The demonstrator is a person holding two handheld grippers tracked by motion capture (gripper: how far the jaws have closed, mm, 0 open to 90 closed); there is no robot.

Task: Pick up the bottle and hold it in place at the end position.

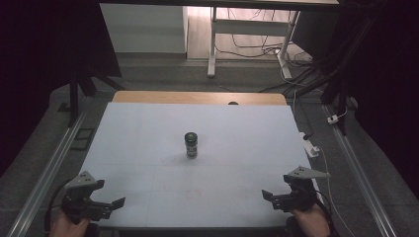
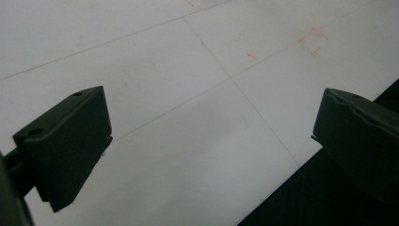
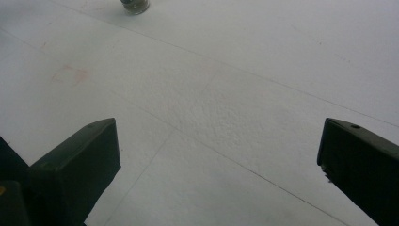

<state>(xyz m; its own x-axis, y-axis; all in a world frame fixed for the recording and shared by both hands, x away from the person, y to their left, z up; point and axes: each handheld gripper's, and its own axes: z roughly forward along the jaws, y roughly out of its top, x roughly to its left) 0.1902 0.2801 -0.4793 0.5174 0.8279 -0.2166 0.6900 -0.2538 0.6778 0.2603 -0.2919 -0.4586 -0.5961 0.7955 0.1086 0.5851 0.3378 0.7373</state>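
A small dark jar (image 1: 191, 144) with a dark lid stands upright at the middle of the white table top (image 1: 148, 128). Its base (image 3: 135, 5) shows at the top edge of the right gripper view. My left gripper (image 1: 114, 205) rests at the table's front left corner, open and empty, jaws wide apart over the white surface (image 2: 207, 136). My right gripper (image 1: 267, 196) sits at the front right corner, also open, nothing between its jaws (image 3: 216, 165). Both are far from the jar.
Thin pencil lines and a faint red square mark (image 2: 313, 41) cross the table top. A wooden strip (image 1: 197, 97) edges the far side. Metal rails (image 1: 54, 163) run along both sides. A white desk frame (image 1: 247, 34) and cables (image 1: 301, 74) lie beyond.
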